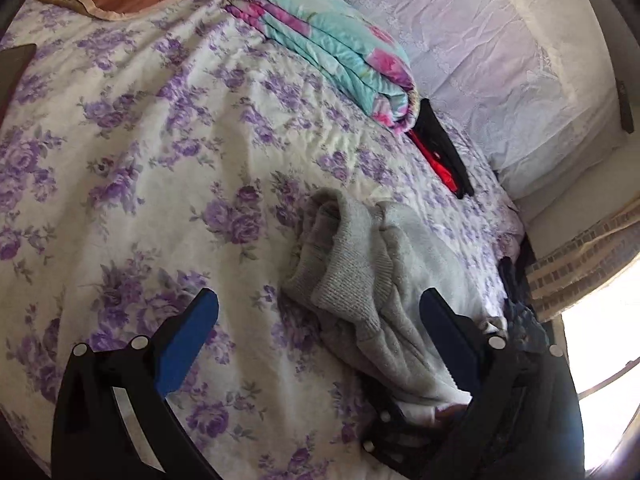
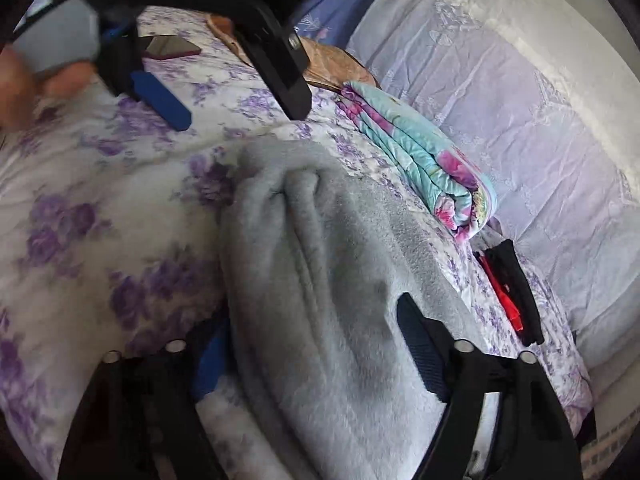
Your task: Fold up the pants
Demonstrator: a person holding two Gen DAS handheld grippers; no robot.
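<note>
Grey fleece pants lie bunched on a bed with a purple-flowered cover; their ribbed cuffs point away from me. My left gripper is open above the cover, the pants lying between its blue pads, nearer the right one. In the right wrist view the pants stretch forward from the camera. My right gripper is open, its fingers either side of the grey cloth. The left gripper shows at the top of that view, open over the cover beyond the pants' far end.
A folded turquoise and pink quilt lies beyond the pants, with a black and red item beside it. A pale lavender pillow lies at the right. A phone lies on the cover. A bright window is at the right.
</note>
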